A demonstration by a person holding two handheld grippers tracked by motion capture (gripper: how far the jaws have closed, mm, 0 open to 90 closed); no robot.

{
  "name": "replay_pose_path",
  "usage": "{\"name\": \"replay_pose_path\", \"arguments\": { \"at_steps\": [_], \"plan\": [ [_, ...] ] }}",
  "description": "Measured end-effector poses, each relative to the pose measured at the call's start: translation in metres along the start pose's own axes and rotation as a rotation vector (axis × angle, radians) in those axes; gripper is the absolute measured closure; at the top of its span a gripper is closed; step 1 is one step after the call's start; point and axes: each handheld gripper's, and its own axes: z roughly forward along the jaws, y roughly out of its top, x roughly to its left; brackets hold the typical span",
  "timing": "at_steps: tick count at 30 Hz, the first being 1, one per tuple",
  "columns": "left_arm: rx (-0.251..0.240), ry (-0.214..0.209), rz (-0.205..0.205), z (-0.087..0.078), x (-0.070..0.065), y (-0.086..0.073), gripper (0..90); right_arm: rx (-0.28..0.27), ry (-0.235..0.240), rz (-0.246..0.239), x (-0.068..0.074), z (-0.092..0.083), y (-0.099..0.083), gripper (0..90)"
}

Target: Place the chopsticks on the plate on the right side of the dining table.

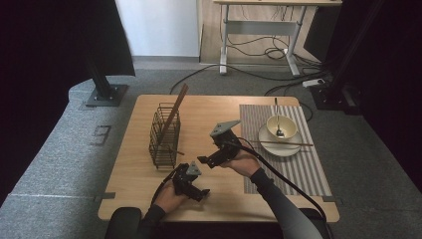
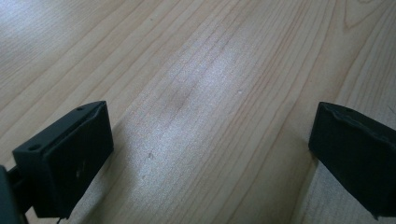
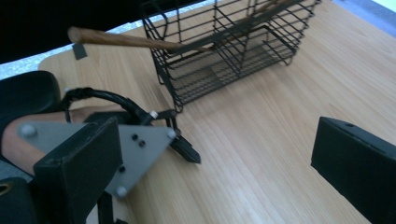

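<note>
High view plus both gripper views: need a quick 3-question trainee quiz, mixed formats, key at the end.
1. True or false: the left gripper holds a chopstick.
2. Where does the loose chopstick lie? A) in the wire basket B) across the plate under the bowl C) on bare table
3. Fill in: the right gripper has its jaws ____, with nothing between them.

Key
1. False: its jaws stand apart over bare wood.
2. B. Another chopstick leans in the basket.
3. open
</note>
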Motion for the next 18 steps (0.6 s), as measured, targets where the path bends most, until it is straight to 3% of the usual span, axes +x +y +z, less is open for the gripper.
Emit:
{"name": "replay_pose_path", "arguments": {
  "at_steps": [9, 18],
  "plan": [
    [0.002, -0.001, 0.002, 0.0, 0.0, 0.0, 0.0, -0.003, 0.045, -0.019, 0.008, 0.018, 0.014, 4.7],
    [-0.002, -0.001, -0.002, 0.0, 0.0, 0.0, 0.0, 0.017, 0.035, -0.055, 0.014, 0.038, 0.027, 9.4]
  ]
}}
